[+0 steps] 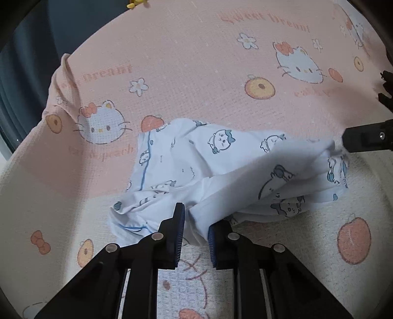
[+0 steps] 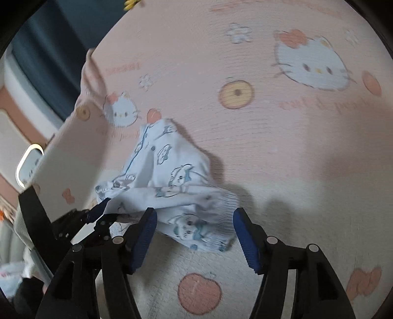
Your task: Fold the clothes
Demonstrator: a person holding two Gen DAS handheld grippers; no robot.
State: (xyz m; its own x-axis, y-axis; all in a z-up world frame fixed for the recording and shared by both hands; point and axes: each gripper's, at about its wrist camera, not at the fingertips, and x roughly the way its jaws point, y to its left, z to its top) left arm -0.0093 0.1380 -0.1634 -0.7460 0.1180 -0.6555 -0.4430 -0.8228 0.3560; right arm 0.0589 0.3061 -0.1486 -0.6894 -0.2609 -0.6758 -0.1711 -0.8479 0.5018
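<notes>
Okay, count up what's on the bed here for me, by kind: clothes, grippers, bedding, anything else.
Garments: 1, white printed pajama top
Grippers: 2, left gripper and right gripper
Bedding: 1, pink cat-print blanket
Small yellow object at the far edge: 1
Total: 5

Smooth cloth pajamas (image 1: 221, 166) on waffle-textured blanket (image 1: 196, 61) (matt).

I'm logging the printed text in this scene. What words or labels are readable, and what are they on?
"Sweet Dreant", as it seems to read: pink cartoon-cat blanket, top.
"...Dreant": same blanket, left, start creased.
"...peach": left, start blurred.
Red script by the orange: unreadable.
White cartoon-print garment: no words.
</notes>
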